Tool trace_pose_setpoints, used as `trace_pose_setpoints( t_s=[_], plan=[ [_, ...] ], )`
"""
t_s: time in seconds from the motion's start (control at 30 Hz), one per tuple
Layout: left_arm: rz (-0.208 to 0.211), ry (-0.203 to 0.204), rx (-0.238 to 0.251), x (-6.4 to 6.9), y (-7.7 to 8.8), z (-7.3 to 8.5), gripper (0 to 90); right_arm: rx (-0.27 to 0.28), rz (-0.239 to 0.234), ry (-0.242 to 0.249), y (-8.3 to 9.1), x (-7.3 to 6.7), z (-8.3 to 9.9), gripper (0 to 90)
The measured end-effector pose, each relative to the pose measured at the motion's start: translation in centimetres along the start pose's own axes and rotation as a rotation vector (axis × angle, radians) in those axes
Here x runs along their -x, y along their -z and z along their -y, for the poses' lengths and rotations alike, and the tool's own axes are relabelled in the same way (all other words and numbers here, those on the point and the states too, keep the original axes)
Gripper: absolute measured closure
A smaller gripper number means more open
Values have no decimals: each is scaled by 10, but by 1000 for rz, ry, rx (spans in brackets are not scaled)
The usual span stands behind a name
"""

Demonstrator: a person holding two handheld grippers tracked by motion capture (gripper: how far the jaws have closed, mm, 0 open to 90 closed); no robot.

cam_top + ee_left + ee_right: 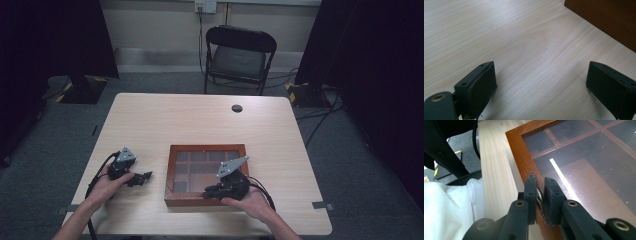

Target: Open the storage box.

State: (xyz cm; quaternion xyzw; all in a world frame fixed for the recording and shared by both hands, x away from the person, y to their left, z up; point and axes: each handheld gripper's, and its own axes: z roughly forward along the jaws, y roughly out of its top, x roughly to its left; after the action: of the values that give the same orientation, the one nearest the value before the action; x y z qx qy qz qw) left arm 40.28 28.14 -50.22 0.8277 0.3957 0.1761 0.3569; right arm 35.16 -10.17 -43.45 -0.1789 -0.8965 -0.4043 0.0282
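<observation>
Two tools: right tool pinching glass-lidded wooden box's brass latch, left tool wide.

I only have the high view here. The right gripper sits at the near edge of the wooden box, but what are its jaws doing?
Observer: The right gripper is shut on a small metal pull fixed to the wooden box frame.
Reviewer: Is the left one holding anything?
Observer: No. The left gripper is open over bare table, with nothing between its jaws.
Reviewer: Does it touch the box?
Observer: No. In the left gripper view, the box's side stands apart, beyond the jaws.
</observation>
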Motion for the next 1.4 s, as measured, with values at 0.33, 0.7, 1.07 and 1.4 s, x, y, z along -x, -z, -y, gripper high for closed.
trace_pose_setpoints(
  t_s=[0.33,0.7,1.07,1.4],
  plan=[
    [3,-4,-4,-1,0,0,83,-9,-21,4,-5,-3,-6,822],
    [2,-4,-4,0,0,0,83,22,-23,7,6,-4,-14,822],
    [2,-4,-4,-1,0,0,83,26,-26,3,10,-4,-20,823],
    [2,-4,-4,-1,0,0,83,44,-27,-3,17,-3,-26,823]
  ],
)
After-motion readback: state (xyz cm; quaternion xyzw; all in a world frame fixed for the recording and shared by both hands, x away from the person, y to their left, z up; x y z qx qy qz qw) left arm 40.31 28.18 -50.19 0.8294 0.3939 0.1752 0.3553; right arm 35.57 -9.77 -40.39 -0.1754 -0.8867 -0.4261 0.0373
